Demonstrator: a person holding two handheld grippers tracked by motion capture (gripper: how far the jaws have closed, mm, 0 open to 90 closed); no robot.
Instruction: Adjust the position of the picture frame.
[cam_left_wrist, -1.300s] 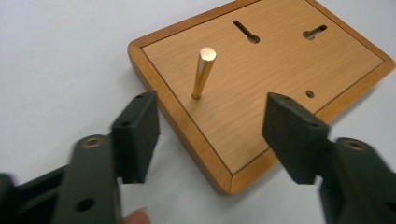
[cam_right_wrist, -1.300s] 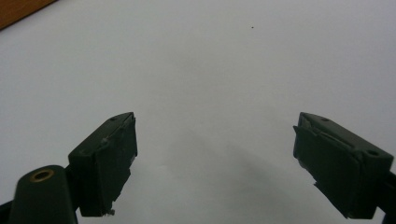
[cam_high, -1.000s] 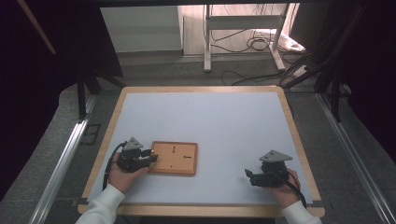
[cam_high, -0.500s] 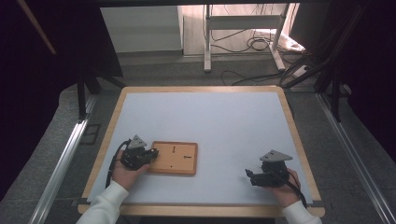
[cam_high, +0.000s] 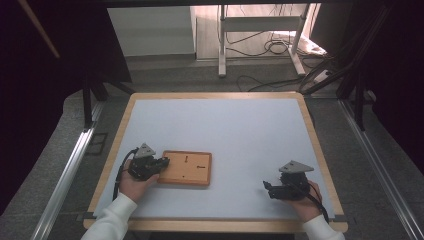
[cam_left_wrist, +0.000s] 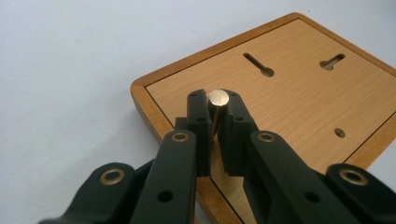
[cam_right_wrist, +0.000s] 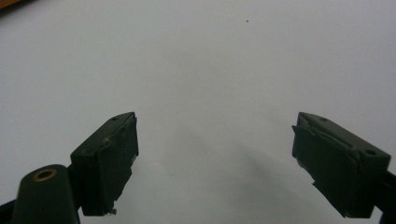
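A flat wooden board (cam_high: 192, 167) with two keyhole slots (cam_left_wrist: 259, 65) lies on the table's near left. My left gripper (cam_high: 162, 164) sits at the board's left edge. In the left gripper view its jaws have just been closing, and the gripper (cam_left_wrist: 215, 100) is now shut on a small upright brass pin (cam_left_wrist: 218, 97) above the board (cam_left_wrist: 289, 93). My right gripper (cam_high: 267, 187) rests near the table's front right, apart from the board. In the right gripper view it (cam_right_wrist: 215, 135) stands open over bare white surface with nothing between its fingers.
The white tabletop (cam_high: 225, 125) has a wooden rim and stretches behind the board. Beyond the far edge stand a metal frame (cam_high: 260, 35) and loose cables on the floor (cam_high: 270, 47). A metal rail (cam_high: 65, 175) runs along the left side.
The left gripper's jaws have narrowed at the board's left edge. Both hands and the board stay where they were.
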